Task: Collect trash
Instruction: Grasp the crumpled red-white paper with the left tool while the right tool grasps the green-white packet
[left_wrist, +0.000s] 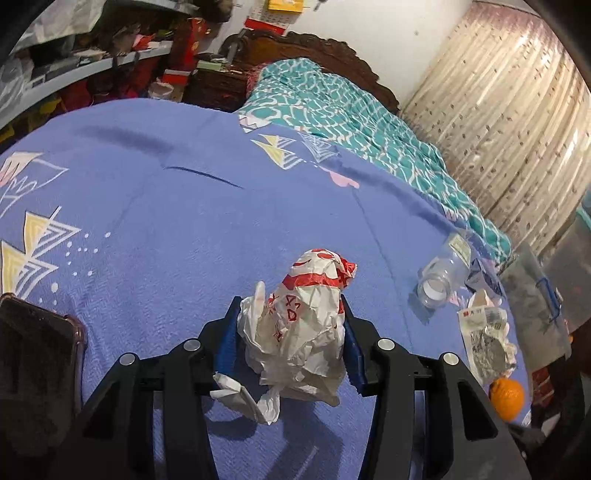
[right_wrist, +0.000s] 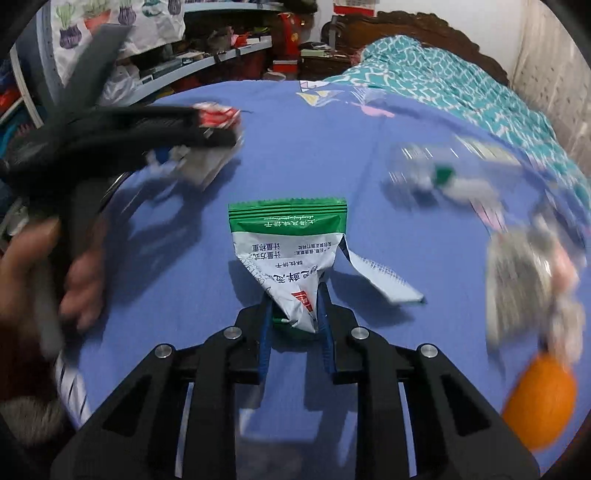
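On the bedsheet (left_wrist: 147, 229), the bottle (left_wrist: 441, 275) lies behind a crumpled paper (left_wrist: 484, 343) (an orange (left_wrist: 508, 397) nearest).

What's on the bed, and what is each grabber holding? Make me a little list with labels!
Surface: blue bedsheet
Left gripper: shut on crumpled red-and-white bag
Right gripper: shut on green-and-white wrapper
Still lying on the bed: clear plastic bottle, crumpled paper, orange
Beyond: teal quilt

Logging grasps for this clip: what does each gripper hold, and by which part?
Left gripper: crumpled white-and-red bag, by its middle. Right gripper: green-and-white wrapper, by its narrow lower end.
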